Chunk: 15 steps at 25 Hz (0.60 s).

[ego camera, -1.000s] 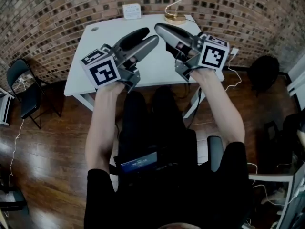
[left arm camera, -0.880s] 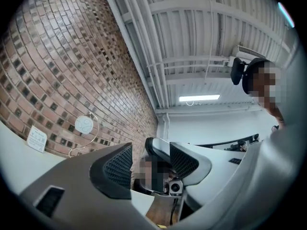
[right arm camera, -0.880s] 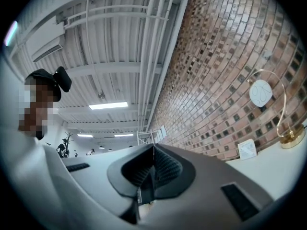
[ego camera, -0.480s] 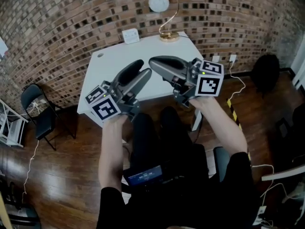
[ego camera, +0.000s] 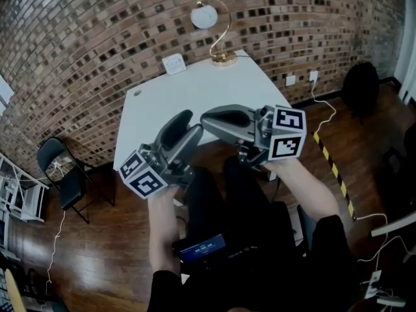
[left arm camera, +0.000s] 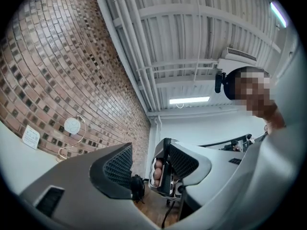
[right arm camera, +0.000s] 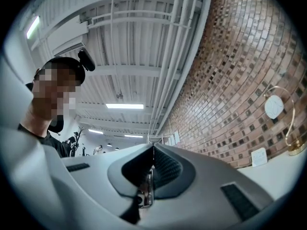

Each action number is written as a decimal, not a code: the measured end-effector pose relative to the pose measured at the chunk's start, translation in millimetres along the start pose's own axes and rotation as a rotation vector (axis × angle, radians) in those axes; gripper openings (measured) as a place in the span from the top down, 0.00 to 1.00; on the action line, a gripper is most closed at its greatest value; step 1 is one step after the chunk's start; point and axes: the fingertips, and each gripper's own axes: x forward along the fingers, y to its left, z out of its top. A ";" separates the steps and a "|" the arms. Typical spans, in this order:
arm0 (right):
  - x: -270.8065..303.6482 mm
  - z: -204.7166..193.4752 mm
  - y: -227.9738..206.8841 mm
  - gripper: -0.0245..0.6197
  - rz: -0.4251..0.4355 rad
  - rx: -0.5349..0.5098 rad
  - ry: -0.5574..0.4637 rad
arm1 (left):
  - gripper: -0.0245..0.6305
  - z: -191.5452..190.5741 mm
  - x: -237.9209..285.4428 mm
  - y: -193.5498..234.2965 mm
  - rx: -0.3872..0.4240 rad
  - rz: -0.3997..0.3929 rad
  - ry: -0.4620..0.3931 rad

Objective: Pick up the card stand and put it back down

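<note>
Both hands have drawn back to the near edge of the white rectangular desk (ego camera: 195, 96), poised for a reach, I judge. My left fingers (ego camera: 192, 134) stand apart, holding nothing; my right fingers (ego camera: 209, 117) are pressed together, also empty. Bare desktop ahead leaves room. The gold wire card stand (ego camera: 223, 58) stands upright at the far edge.

white table (ego camera: 195, 96), brick room
brick wall (ego camera: 91, 38) behind the table, gold lamp (ego camera: 203, 17) on its far edge, black folding chair (ego camera: 68, 181) left of it, wood floor (ego camera: 84, 252) beneath.
</note>
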 end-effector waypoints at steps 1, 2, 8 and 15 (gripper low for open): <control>0.2 -0.3 4.8 0.95 0.001 -0.009 0.001 | 0.60 0.7 -1.7 -4.6 0.007 0.000 -0.001; 0.3 -1.1 9.8 0.95 0.002 -0.019 0.002 | 0.60 0.0 -4.2 -8.9 0.007 -0.003 -0.004; 1.6 -8.5 39.2 0.95 0.023 -0.068 -0.009 | 0.60 -3.1 -19.6 -34.3 0.017 -0.029 -0.016; -2.6 -22.4 71.7 0.95 0.087 -0.146 -0.009 | 0.60 -12.6 -35.7 -56.3 0.039 -0.041 -0.032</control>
